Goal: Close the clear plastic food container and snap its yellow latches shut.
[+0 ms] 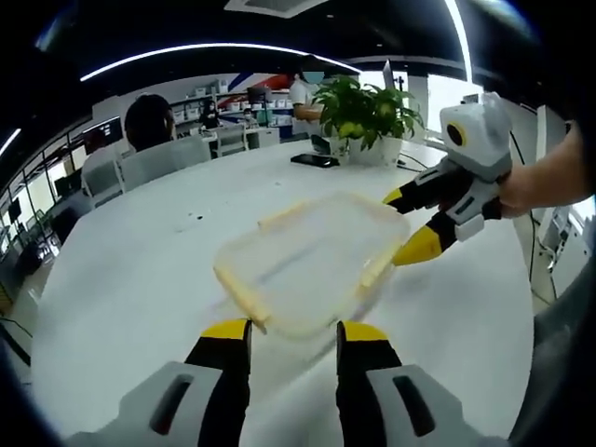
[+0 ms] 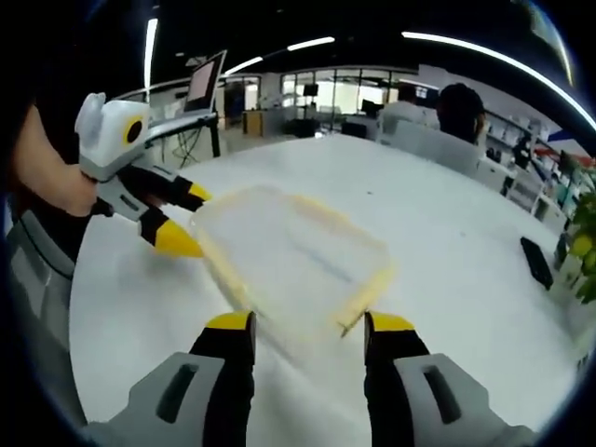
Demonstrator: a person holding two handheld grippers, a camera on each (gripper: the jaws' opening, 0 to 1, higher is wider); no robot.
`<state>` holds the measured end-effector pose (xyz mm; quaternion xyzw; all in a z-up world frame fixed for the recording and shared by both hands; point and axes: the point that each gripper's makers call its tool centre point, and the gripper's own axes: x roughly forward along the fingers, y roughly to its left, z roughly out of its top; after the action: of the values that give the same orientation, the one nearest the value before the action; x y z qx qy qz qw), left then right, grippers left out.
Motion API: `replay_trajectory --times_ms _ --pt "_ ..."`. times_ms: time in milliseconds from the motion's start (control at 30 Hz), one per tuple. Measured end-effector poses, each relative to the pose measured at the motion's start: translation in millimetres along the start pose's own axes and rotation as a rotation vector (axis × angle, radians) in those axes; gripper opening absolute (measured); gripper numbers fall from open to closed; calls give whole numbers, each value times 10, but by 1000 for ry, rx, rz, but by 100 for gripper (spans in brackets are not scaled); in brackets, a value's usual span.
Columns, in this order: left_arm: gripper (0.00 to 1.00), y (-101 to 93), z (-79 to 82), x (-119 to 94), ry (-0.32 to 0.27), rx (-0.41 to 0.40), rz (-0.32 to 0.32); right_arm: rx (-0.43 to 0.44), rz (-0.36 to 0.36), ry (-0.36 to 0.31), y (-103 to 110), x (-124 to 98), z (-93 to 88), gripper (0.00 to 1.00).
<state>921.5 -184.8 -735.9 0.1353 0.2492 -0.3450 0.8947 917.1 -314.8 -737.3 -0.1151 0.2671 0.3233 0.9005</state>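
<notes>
The clear plastic food container lies flat on the white table with its lid on top, and pale yellow latches run along its edges. The picture is too blurred to tell whether the latches are snapped down. My left gripper is open just short of the container's near edge, with nothing between the jaws. My right gripper, held in a hand, is open at the container's side edge. In the right gripper view the container lies ahead of the open right gripper, and the left gripper is at its far-left edge.
The round white table carries a potted plant and a black phone at the far side. A person sits behind grey chairs beyond the table. A screen on a stand is past the table edge.
</notes>
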Motion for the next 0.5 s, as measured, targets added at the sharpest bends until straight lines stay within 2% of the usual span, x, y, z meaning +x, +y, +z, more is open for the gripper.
replay_trajectory --times_ms 233,500 --pt "29 134 -48 -9 16 5 5 33 -33 -14 80 68 50 42" --pt "29 146 -43 -7 17 -6 13 22 -26 -7 50 100 61 42"
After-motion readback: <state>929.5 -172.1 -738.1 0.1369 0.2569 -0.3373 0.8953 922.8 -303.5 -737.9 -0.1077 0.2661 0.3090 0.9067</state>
